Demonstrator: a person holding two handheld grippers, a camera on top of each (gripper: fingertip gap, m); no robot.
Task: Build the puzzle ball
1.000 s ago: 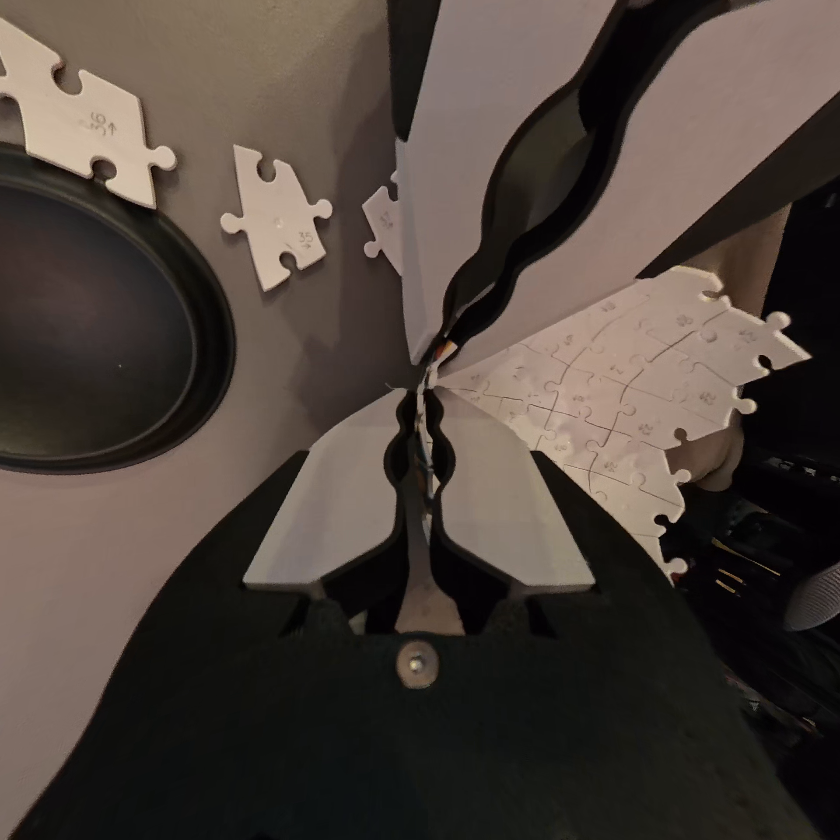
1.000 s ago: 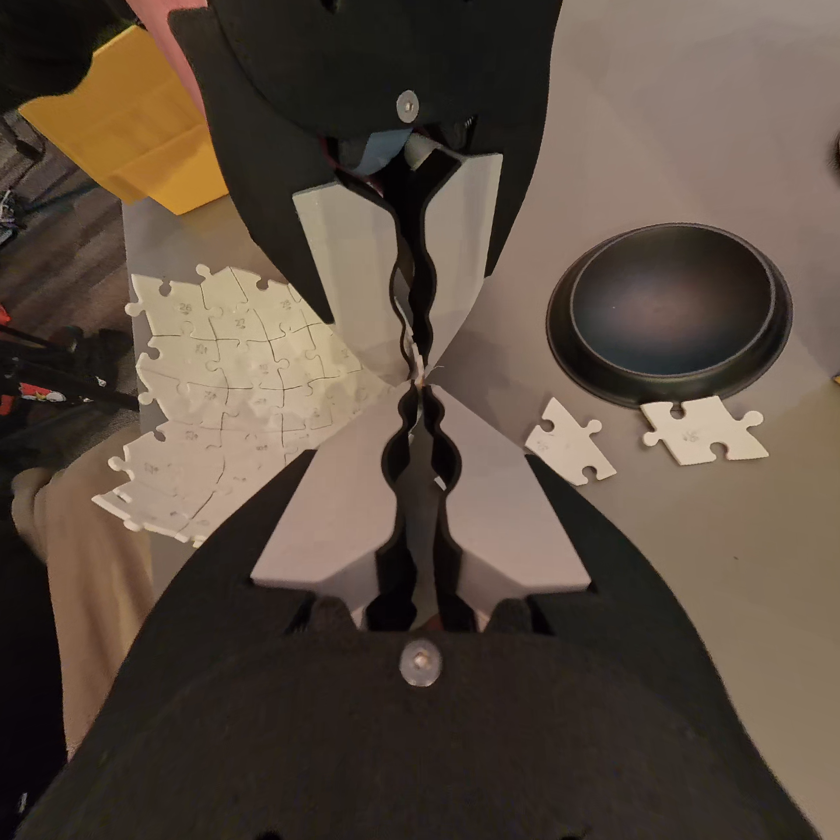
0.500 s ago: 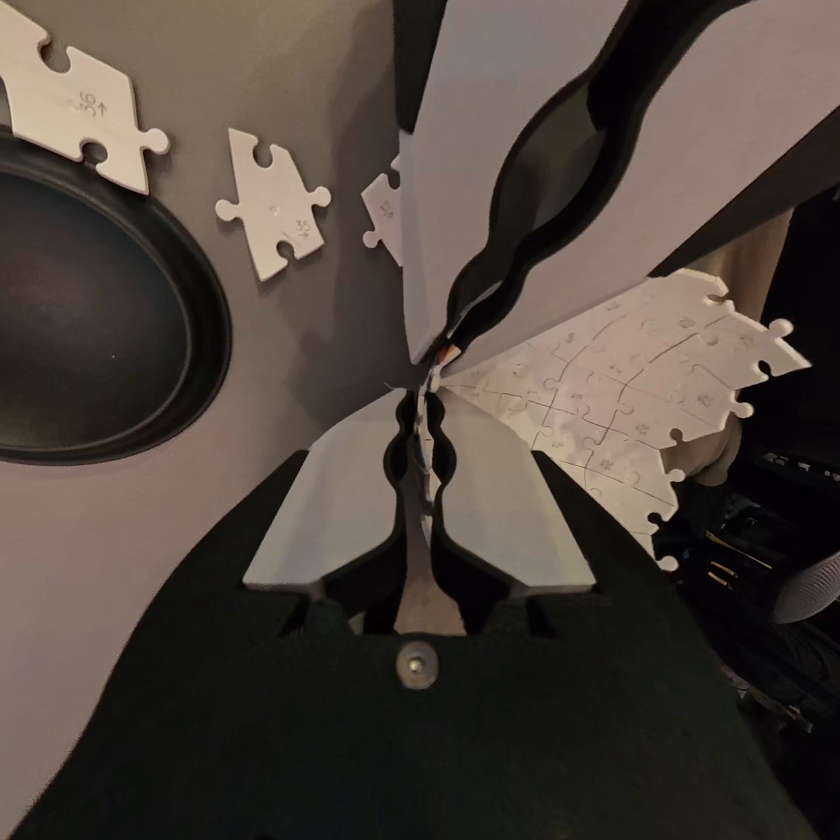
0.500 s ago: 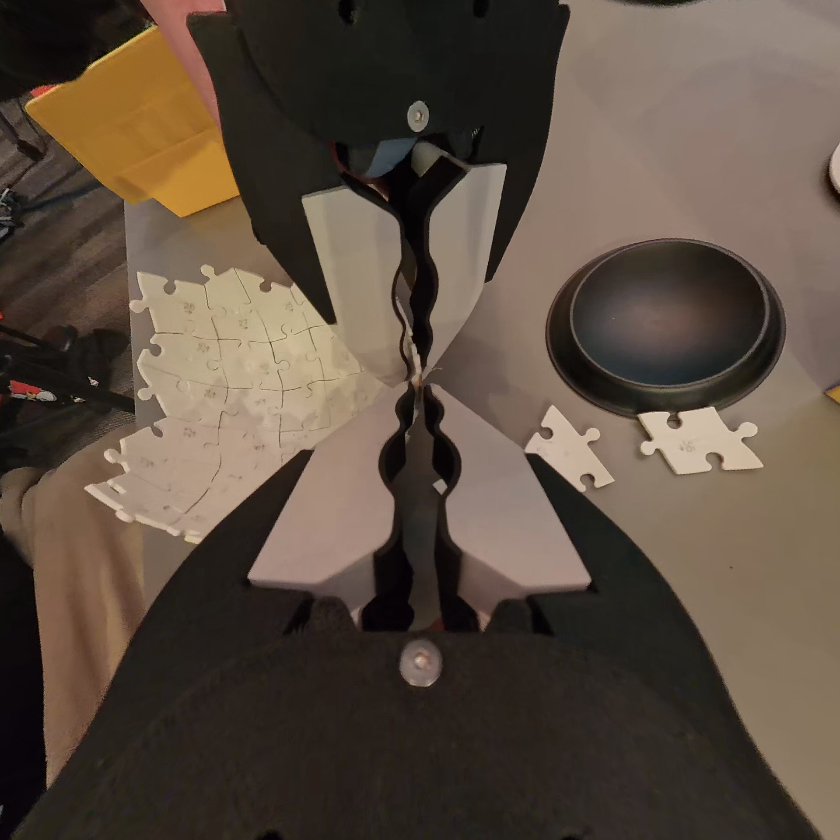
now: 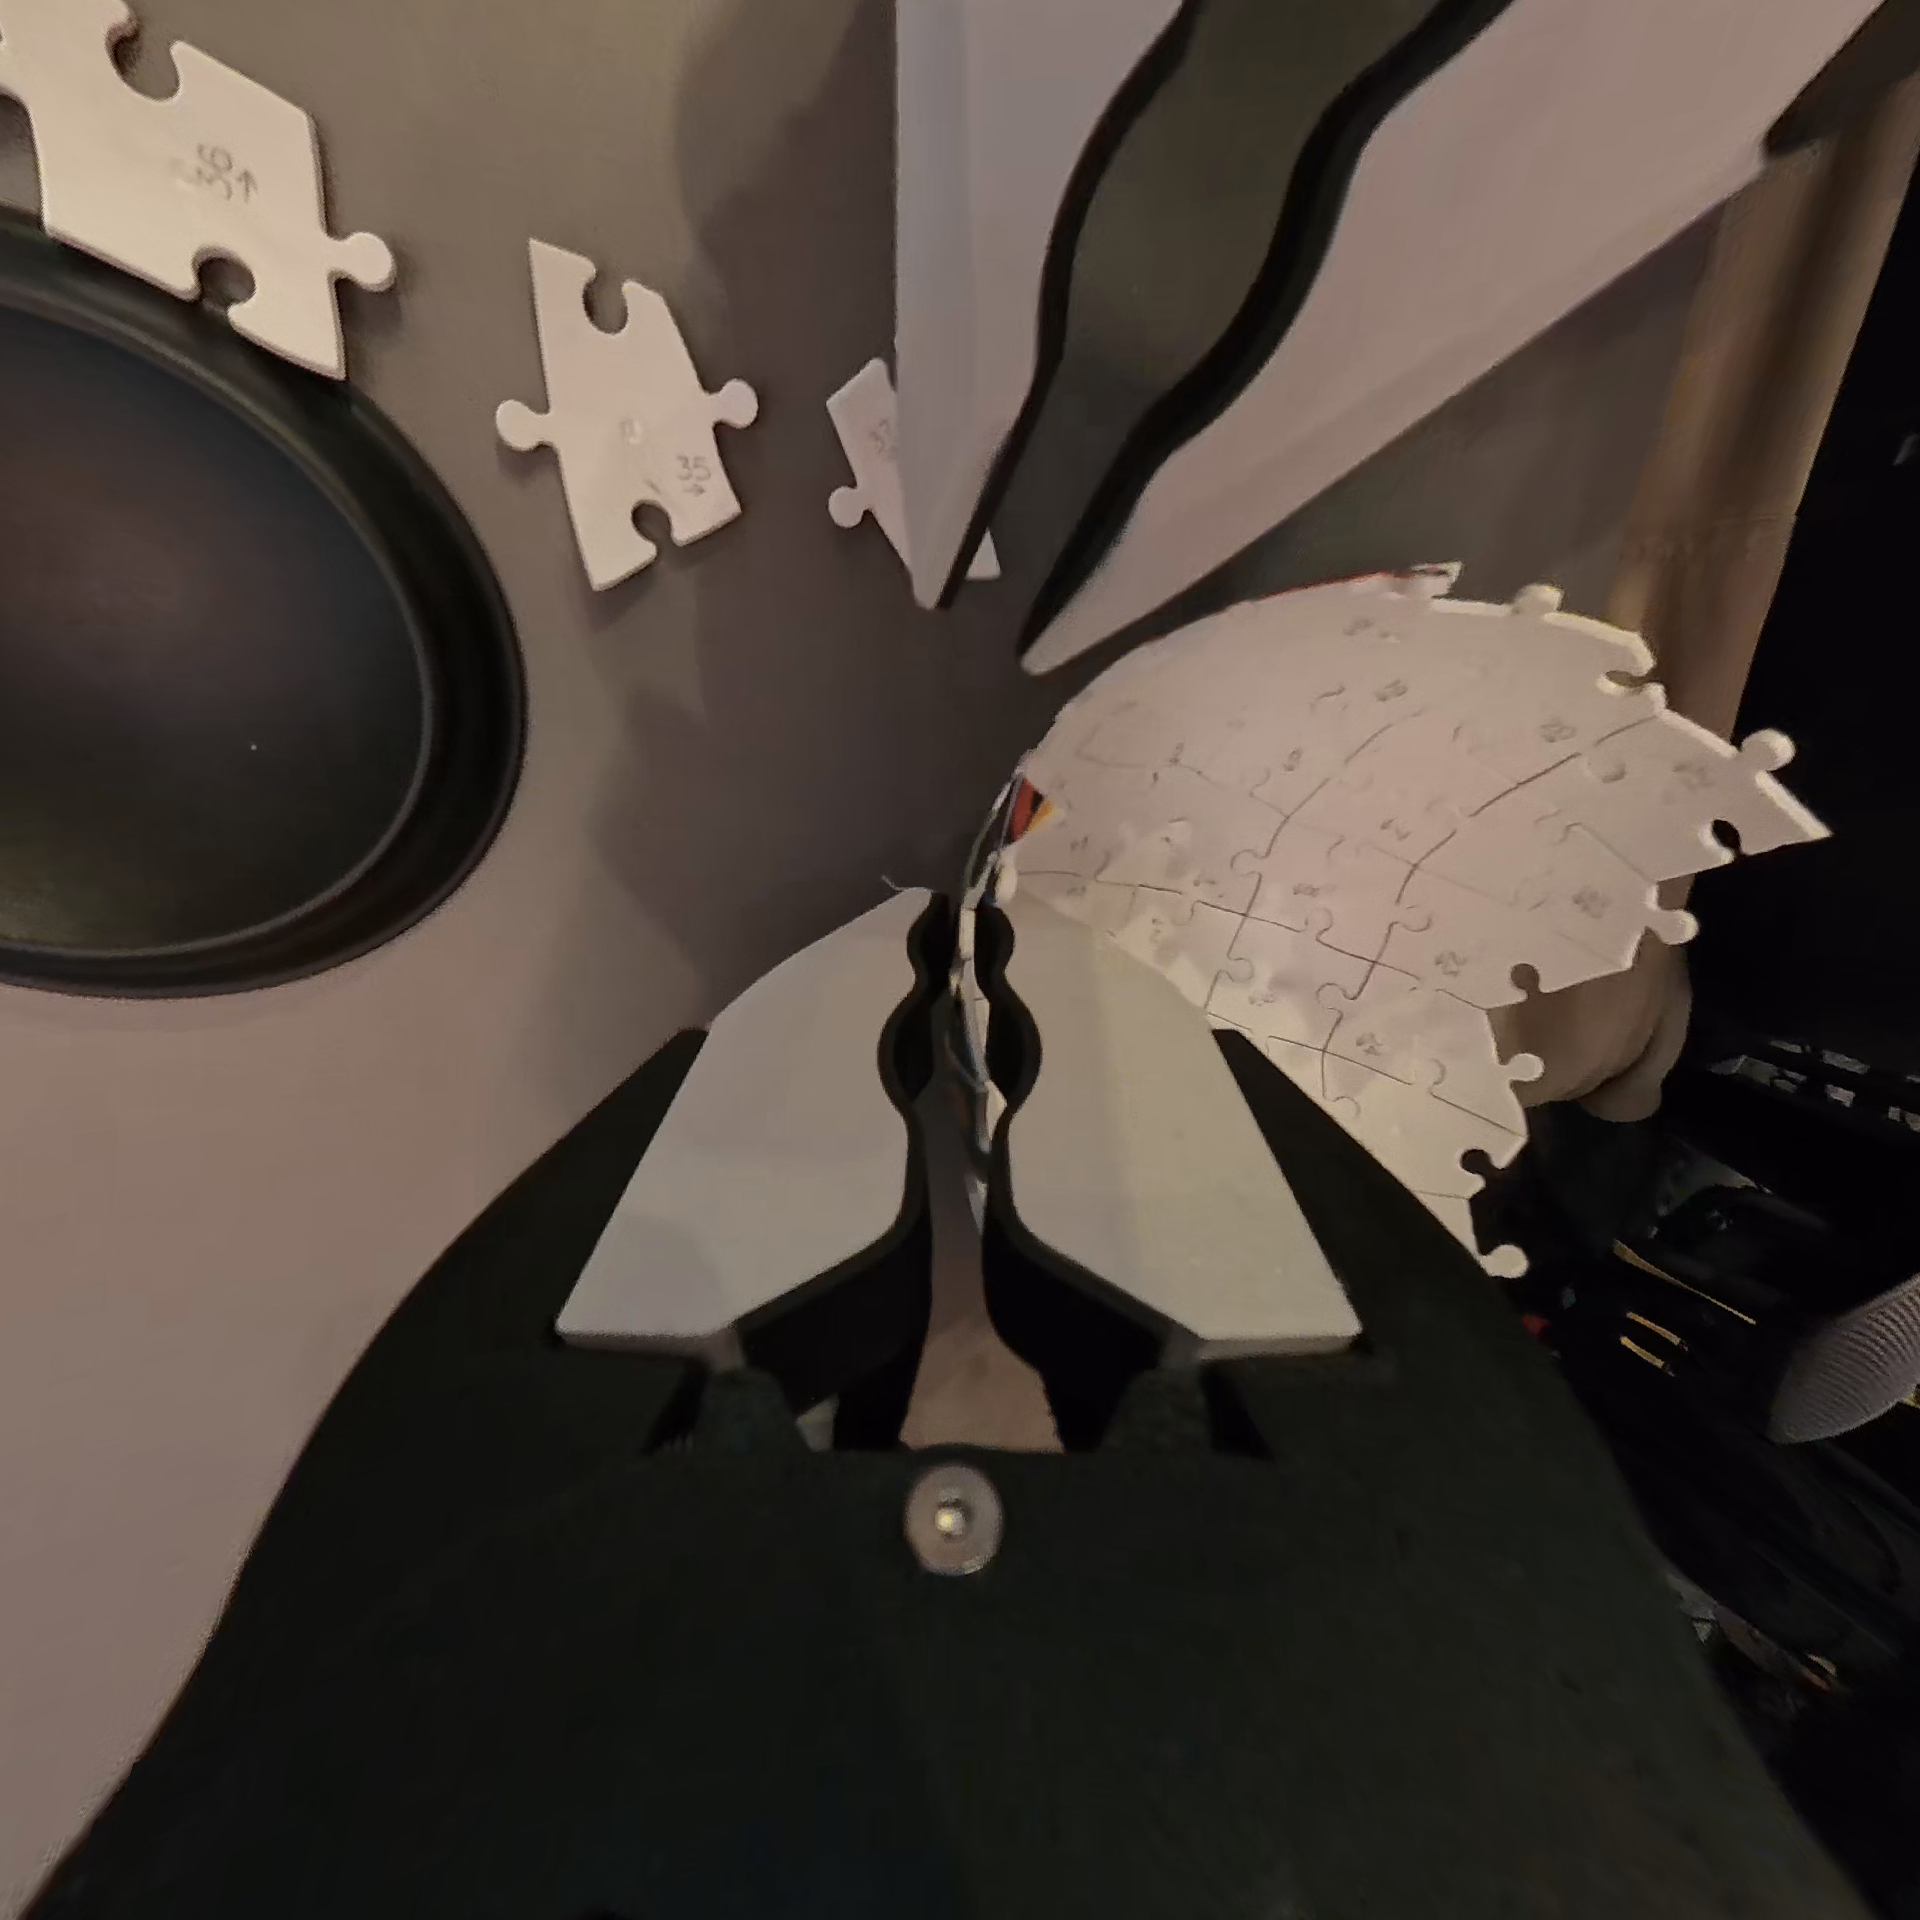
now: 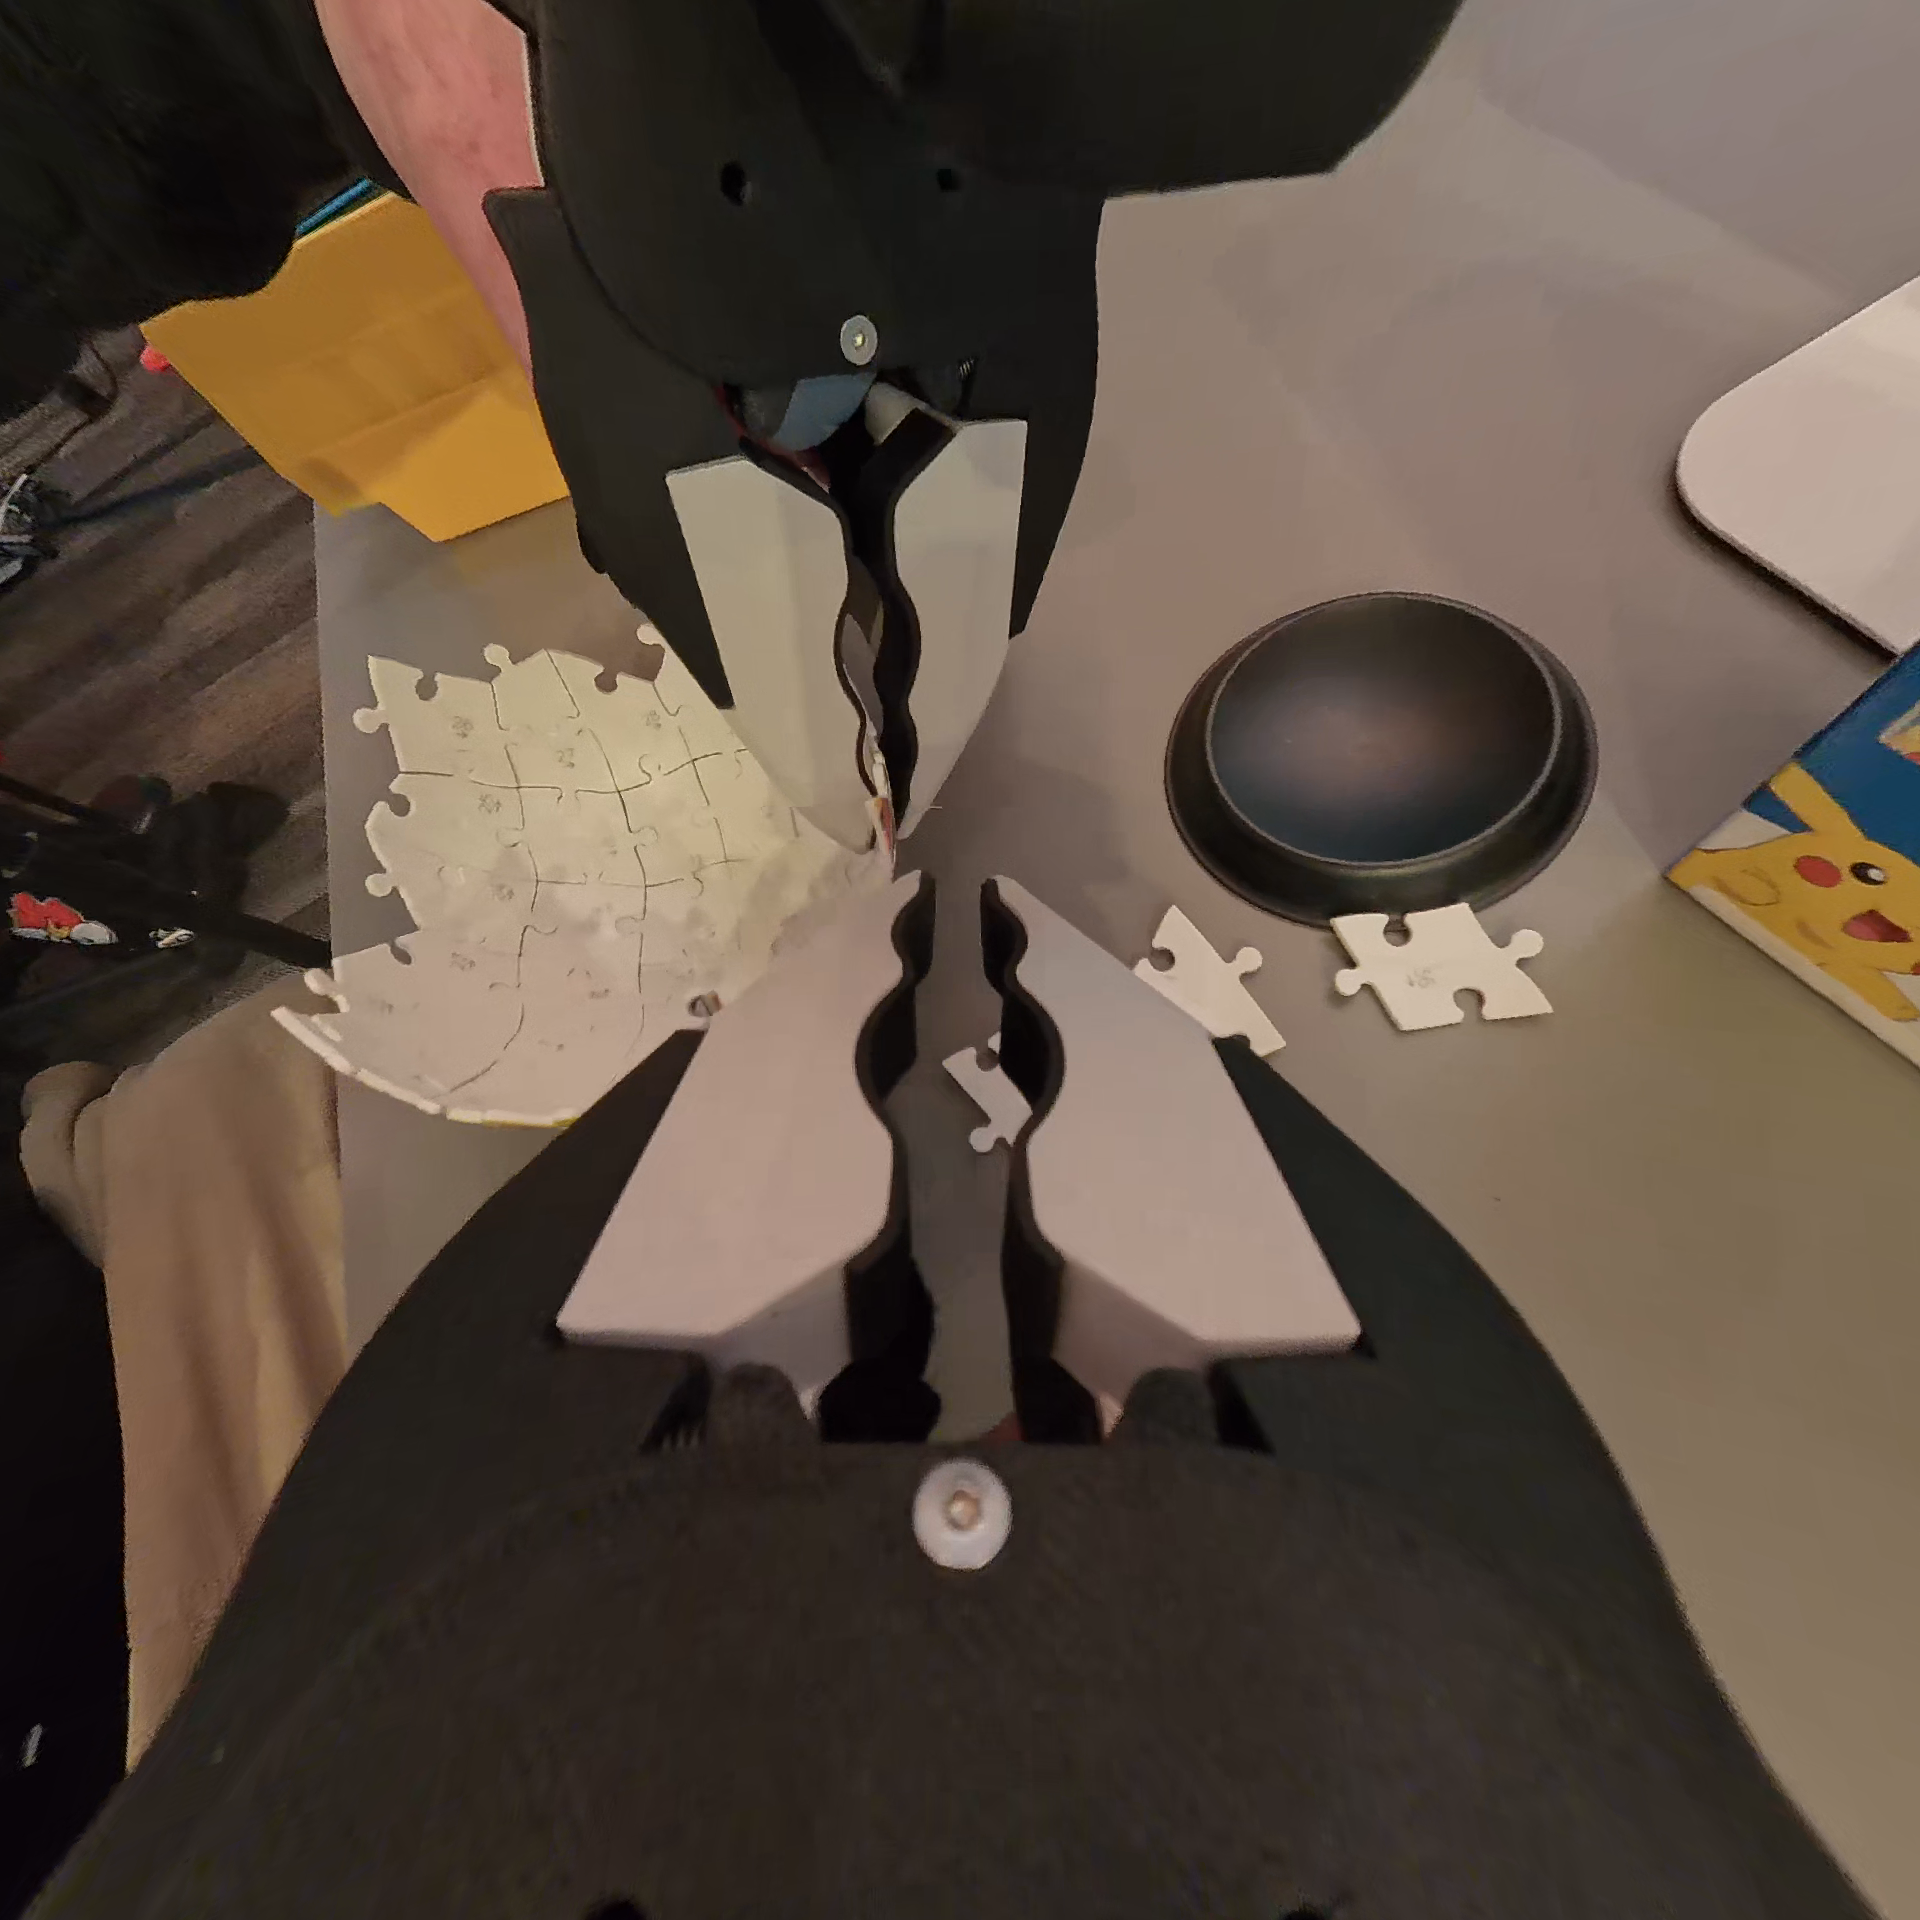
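Since half a second ago the right claw (image 6: 951,883) has let go of the curved puzzle shell (image 6: 561,862) and pulled back; its jaws are now standing slightly apart with nothing between them, only grey tabletop (image 6: 1351,1299) showing through the gap. The left claw (image 5: 971,914) is staying clamped on the shell's near edge, jaws closed on it, tips at about 12 o'clock from the camera.

In the right wrist view the tabletop is filling the 3 o'clock half. The shell of joined white pieces, inner side facing the camera, is sitting at 9 o'clock, hanging past the tabletop edge. The left claw is coming in from 12 o'clock. A yellow box (image 6: 364,384) is lying at 10 o'clock, a picture box (image 6: 1829,883) at 3 o'clock, and a white pad (image 6: 1808,468) at 2 o'clock. A black round dish (image 6: 1382,758) is resting at 2 o'clock.

Three loose white pieces are lying flat: the largest piece (image 6: 1439,966) is touching the dish rim, a middle piece (image 6: 1210,971) is just beside it toward 9 o'clock, and a small piece (image 6: 987,1091) is showing partly between the right claw's fingers (image 6: 1143,1164).
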